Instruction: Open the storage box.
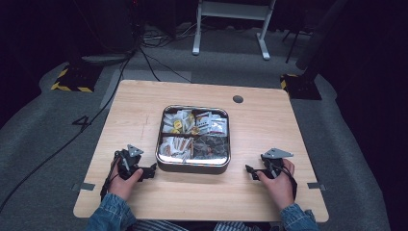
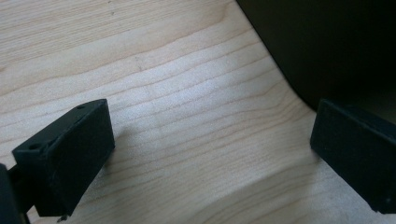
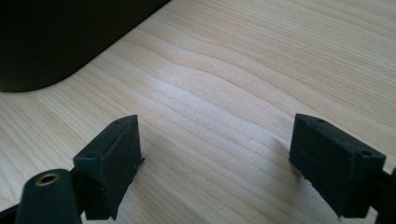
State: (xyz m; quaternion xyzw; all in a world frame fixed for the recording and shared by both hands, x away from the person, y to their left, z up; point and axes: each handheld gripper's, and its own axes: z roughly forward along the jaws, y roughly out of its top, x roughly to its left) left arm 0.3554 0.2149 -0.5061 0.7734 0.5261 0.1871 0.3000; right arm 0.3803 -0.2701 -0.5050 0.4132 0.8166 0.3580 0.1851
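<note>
The left tool (image 1: pixel 150 172) rests on the tabletop (image 1: pixel 269 120) at about 8 o'clock from the tin, its jaws spread wide with only bare wood grain between them in the left gripper view (image 2: pixel 212 154). The tip lies just beside the near-left corner of the tin, whose dark wall fills the 1 o'clock corner of that view; whether the nearer jaw touches the wall cannot be told. The right tool (image 1: pixel 251 171) sits at about 4 o'clock from the tin, near it but apart. Its jaws also stand open on nothing (image 3: pixel 215 163), and the tin's dark rounded corner shows at 11 o'clock in the right gripper view.

The square metal tin (image 1: pixel 192 166) stands at the middle of the tabletop, lid off, divided into four compartments packed with small wrapped packets (image 1: pixel 175 144): pale ones toward 12 and 9 o'clock, some with yellow, and darker ones in the near-right compartment.

By my reading the work has not begun: both tools are empty, nothing lies outside the tin, and every compartment looks full. Reaching in, gripping and moving whatever is wanted all appear to be left.

The packets are too small and blurred to read or count. The tin's glossy rim hides the near edges of the near compartments, and the sleeves are cut off at 6 o'clock.
</note>
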